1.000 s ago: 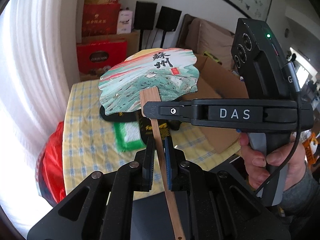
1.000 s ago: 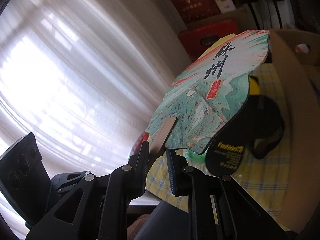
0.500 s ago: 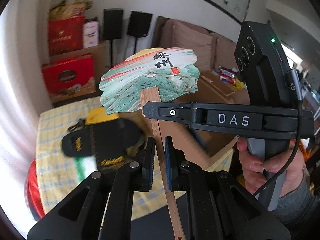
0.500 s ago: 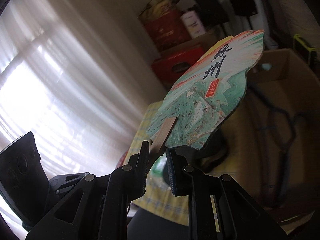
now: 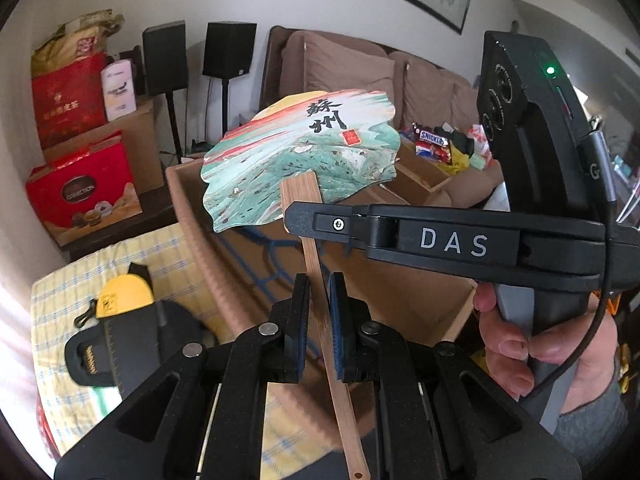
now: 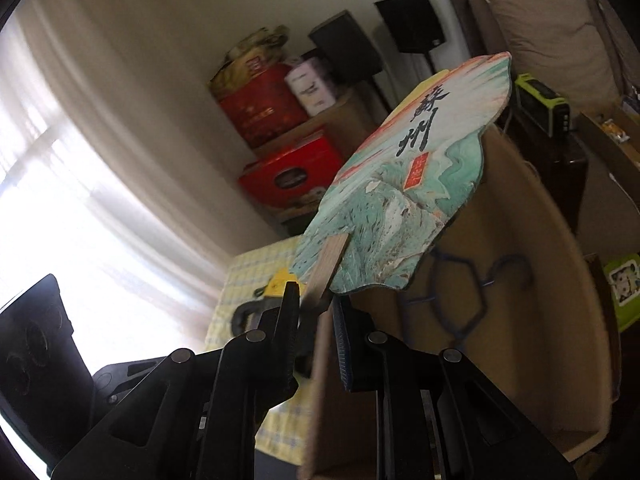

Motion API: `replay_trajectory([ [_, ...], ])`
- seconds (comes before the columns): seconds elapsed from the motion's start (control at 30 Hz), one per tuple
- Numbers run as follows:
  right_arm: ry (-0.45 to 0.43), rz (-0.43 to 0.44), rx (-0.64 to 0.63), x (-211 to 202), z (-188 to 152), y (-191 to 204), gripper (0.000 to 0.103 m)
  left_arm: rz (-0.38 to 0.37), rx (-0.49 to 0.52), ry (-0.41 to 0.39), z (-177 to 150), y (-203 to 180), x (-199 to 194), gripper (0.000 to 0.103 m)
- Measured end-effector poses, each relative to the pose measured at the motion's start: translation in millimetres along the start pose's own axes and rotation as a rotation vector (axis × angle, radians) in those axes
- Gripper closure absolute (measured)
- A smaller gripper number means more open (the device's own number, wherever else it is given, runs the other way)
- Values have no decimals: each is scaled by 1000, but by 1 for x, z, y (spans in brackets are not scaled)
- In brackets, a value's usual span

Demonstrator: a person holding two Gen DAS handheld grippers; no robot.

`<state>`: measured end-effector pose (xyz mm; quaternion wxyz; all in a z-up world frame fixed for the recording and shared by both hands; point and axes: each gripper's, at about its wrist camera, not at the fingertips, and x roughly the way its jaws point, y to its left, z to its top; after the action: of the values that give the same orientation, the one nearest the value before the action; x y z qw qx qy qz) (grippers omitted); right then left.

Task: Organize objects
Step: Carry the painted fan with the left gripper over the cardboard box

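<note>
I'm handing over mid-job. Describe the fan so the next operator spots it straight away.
Find the big open cardboard box beside the checked tablecloth. Held in the air in front of it is the fan, its wooden handle between both grippers. It alone has a teal and red painted face with two black Chinese characters and a small red seal.

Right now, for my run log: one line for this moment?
left hand-held gripper: shut on fan handle | right hand-held gripper: same | fan above cardboard box

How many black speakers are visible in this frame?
2: left speaker and right speaker stand side by side against the back wall, behind the fan. Others may be hidden.
</note>
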<state>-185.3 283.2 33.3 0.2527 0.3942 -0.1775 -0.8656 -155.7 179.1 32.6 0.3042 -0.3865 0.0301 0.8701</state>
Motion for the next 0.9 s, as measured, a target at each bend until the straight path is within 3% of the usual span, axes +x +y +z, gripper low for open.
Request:
replay_trajectory([
  [0.33,74,11,39,49,10,-73,86,44,-54,82,19,-3,66,93],
  [0.57,138,12,32,74,13,-94,86,70,-87,150,21,3,100,93],
  [0.83,176,-31,-8,81,14,-103,86,63,-103,181,10,7,106,92],
  [0.9,188,-31,-5,81,12,-105,85,58,-115,174,9,12,98,87],
])
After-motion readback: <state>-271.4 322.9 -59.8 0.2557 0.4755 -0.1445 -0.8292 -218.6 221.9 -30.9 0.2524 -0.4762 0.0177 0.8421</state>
